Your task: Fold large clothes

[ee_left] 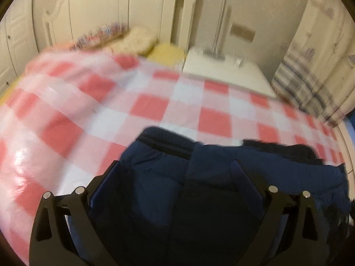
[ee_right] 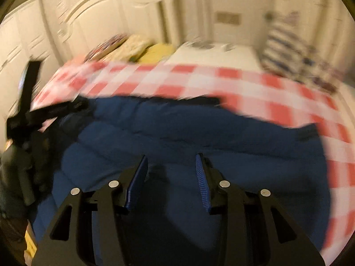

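- A navy padded jacket (ee_right: 188,128) lay spread across a bed covered with a red-and-white checked cloth (ee_right: 255,88); from the right wrist view it filled the near half of the bed, with the cloth showing beyond it and to the right.
- The right gripper (ee_right: 172,166) hung over the middle of the jacket with its blue ribbed pads (ee_right: 203,184) set apart and nothing between them (only the jacket's surface showed below in the gap), so it was released.
- The left gripper (ee_left: 177,170) had its fingers spread wide over the jacket's dark fabric; the fabric filled the space between them, and I could not tell whether the fingers pressed on it or merely hovered above it.
- In the left wrist view a ribbed cuff or hem (ee_left: 166,141) of the jacket lay just ahead of the fingers, on the checked cloth.
- In the right wrist view the left gripper (ee_right: 44,113) showed as a black blurred shape at the jacket's left edge.
- At the head of the bed pillows (ee_left: 135,40) rested against a cream headboard (ee_left: 99,6), with a white bedside cabinet (ee_left: 226,73) beside them and a striped cloth (ee_left: 299,82) farther right.
- Both views were smeared by motion blur.
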The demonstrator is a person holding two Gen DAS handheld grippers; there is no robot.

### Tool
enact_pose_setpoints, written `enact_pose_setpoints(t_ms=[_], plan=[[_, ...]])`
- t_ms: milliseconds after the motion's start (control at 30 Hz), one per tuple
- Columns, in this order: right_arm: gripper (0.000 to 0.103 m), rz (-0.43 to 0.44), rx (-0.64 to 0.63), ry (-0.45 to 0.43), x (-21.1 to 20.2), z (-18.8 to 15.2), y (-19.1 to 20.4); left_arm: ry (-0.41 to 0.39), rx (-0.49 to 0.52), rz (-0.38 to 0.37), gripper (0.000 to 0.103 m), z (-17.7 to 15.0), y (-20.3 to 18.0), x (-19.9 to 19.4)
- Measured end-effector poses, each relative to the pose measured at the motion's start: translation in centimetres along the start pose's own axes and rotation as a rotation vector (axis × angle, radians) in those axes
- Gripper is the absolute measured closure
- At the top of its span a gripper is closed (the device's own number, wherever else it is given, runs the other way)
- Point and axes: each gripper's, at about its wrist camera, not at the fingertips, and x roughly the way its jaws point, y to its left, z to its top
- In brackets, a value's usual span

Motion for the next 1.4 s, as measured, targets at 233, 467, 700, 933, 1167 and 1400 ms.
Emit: enact_pose_setpoints(t_ms=[233,467,700,933,1167,1400], plan=[[0.06,-0.073,0.068,-0.014,-1.3,-0.9,-4.8,-0.04,0.358,-0.005,0.002,-5.8,-8.6,-2.2],[0.055,-0.055,0.079,-0.023,0.5,-2.2,-5.1,0.039,0.336,-0.017,0.002,-6.2,-8.8,0.2],[0.055,0.019,0.139,-0.048,0.2,-2.6,-6.4,0.032,0.337,-0.018,0.002,-6.3,-8.4,0.7],[0.045,-0.041,0.127,-0.021,-1.3,-2.5,-6.6,-0.039,0.191,-0.027,0.002,-4.6,-3.3,-3.3],[0.025,-0.095,0.168,-0.071,-2.3,-4.9,-8.4,0.088,-0.024,-0.049,0.003,-4.3,5.0,-1.0],[0.024,-0.075,0.213,-0.049,-2.2,-4.9,-9.0,0.09,-0.085,-0.012,0.003,-4.2,5.7,-1.2]])
